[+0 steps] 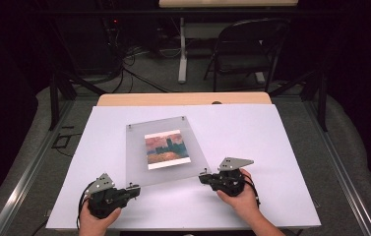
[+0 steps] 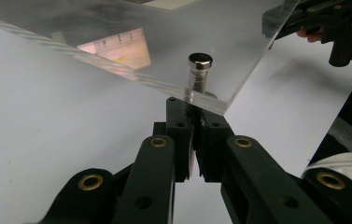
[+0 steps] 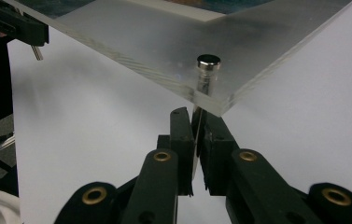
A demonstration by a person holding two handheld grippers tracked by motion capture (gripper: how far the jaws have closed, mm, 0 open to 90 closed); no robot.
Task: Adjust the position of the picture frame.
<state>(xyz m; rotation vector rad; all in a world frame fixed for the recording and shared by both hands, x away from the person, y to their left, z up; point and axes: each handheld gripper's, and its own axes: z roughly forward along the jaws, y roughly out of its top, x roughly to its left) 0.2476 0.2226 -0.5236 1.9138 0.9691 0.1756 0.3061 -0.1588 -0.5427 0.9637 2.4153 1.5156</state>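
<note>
Under frame (image 2: 117,42) corner (pin (image 2: 200,63)): left gripper (image 2: 193,109)

A clear acrylic frame (image 1: 166,150) holding a painted print (image 1: 167,148) lies tilted, near corners raised off the white table (image 1: 252,132).

Both tools (image 1: 135,189) (image 1: 203,177) clamped shut.

The frame (image 1: 166,150) is made of clear, glossy acrylic sheets (layered edges are seen in both gripper views). At its near corners, polished metal studs (image 2: 200,63) are set, shiny and smooth. Inside the frame a matt paper print (image 1: 167,149) is held. Beneath the frame, the surface (image 1: 252,132) is covered in smooth white matt material. Matt black plastic forms the fingers (image 3: 183,135).
</note>
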